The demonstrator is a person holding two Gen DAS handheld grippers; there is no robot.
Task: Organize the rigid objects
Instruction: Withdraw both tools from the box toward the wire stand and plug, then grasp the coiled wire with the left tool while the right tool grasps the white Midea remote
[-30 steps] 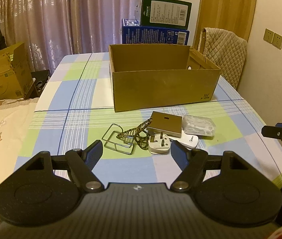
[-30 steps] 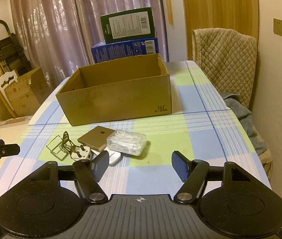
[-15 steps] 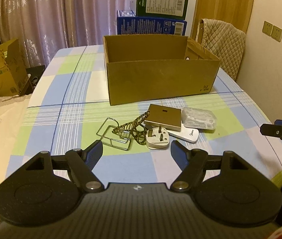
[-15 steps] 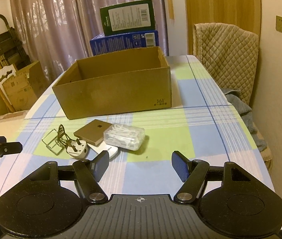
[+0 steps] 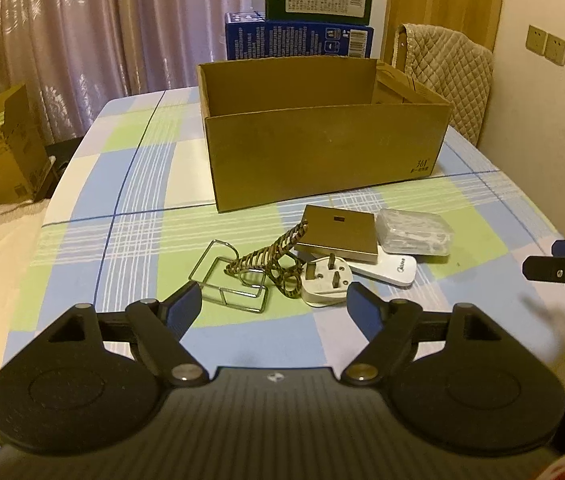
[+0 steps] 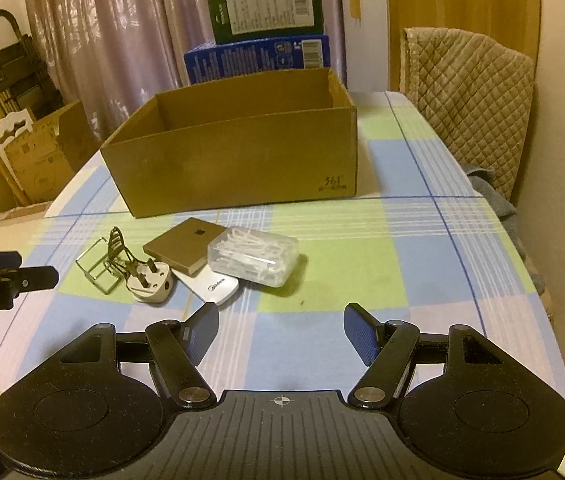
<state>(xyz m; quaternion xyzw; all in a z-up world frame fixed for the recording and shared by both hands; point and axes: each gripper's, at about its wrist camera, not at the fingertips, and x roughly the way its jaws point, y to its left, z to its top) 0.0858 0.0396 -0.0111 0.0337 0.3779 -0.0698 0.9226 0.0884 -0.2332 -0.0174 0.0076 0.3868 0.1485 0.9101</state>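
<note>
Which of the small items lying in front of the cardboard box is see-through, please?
The clear plastic box of white sticks, rightmost in the cluster. The brown square plate, white remote, white plug and wire holder are all opaque.

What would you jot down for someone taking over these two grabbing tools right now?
Left hand-held gripper: jaws opening, nothing between them. Right hand-held gripper: open, empty.
Cardboard box stands behind the pile; what shows of its inside looks empty.
Still on the table: wire holder, braided cord, white plug, tan flat box, white remote, clear plastic case.
Done: nothing visibly boxed. Left: all six.
</note>
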